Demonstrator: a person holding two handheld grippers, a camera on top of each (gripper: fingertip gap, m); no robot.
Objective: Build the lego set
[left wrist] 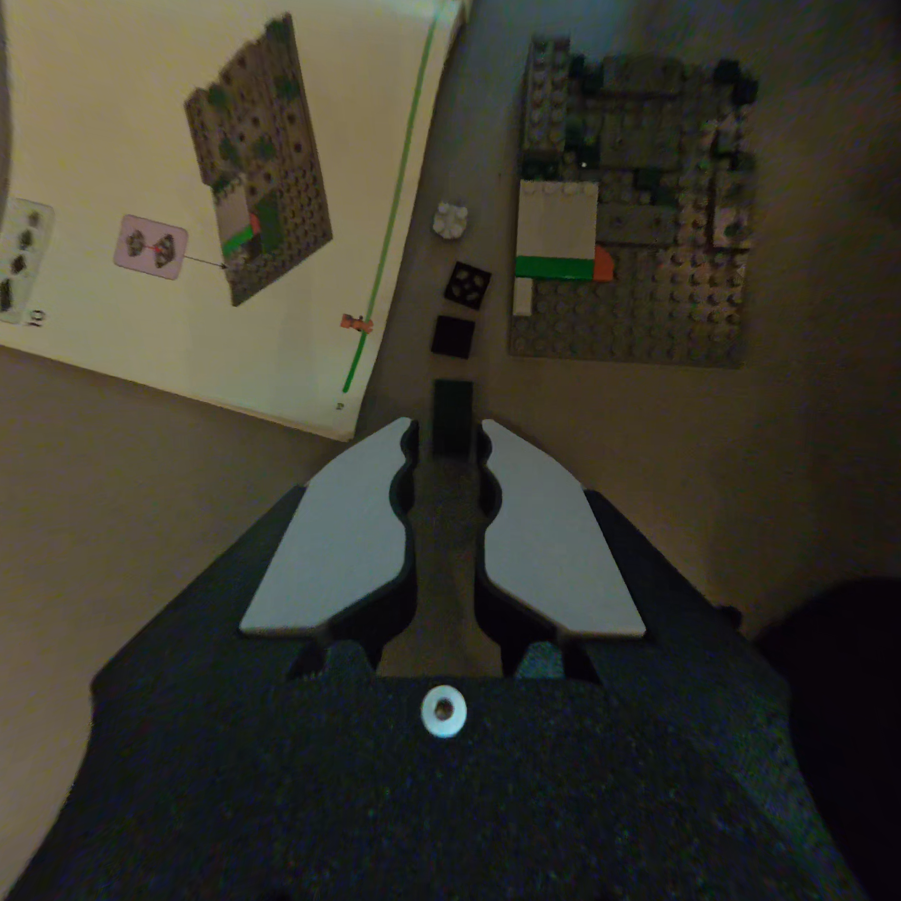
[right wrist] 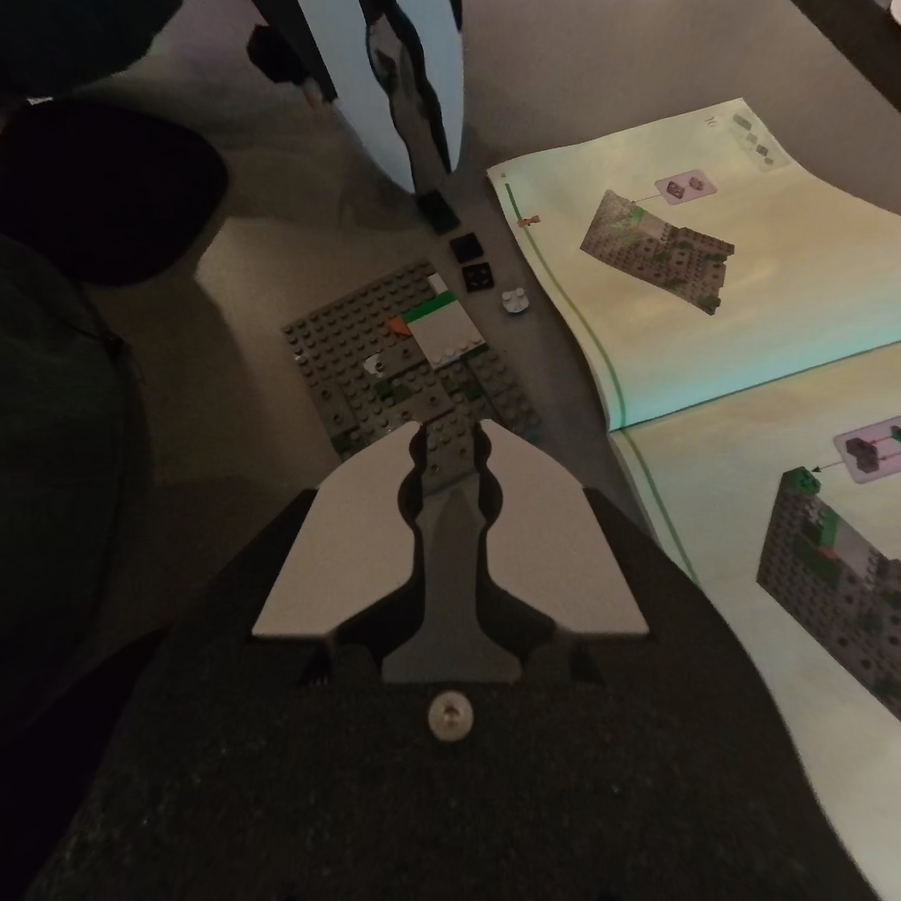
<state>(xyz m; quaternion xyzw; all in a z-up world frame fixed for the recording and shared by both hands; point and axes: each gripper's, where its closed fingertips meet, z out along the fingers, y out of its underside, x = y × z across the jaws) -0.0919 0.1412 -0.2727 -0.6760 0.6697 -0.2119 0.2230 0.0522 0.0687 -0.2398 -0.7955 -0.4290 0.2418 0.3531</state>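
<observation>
A grey studded baseplate (left wrist: pixel 634 322) carries a partial build with a white plate (left wrist: pixel 556 219), a green strip (left wrist: pixel 553 268) and an orange wedge (left wrist: pixel 604 265). Left of it, loose pieces lie in a row: a white round piece (left wrist: pixel 450 220), a black square plate (left wrist: pixel 468 285), a black tile (left wrist: pixel 452 336) and a dark green plate (left wrist: pixel 452 404). My left gripper (left wrist: pixel 449 429) is open, its tips on either side of the green plate's near end. My right gripper (right wrist: pixel 449 429) is open and empty, hovering over the baseplate's (right wrist: pixel 336 341) near edge. The left gripper (right wrist: pixel 431 183) also shows there, by the green plate (right wrist: pixel 441 212).
An open instruction booklet (left wrist: pixel 146 317) lies left of the row of pieces; in the right wrist view it (right wrist: pixel 682 341) fills the right side. A dark rounded shape (right wrist: pixel 97 195) sits at the left. The table's far edge (right wrist: pixel 853 48) runs across the top right corner. My right fingertips sit around 15 cm from my left ones. To reach the black tile (left wrist: pixel 452 336) in a straight line is about 5 cm for my left fingers, about 15 cm for my right. My right wrist view (right wrist: pixel 468 251) looks at it from another angle.
</observation>
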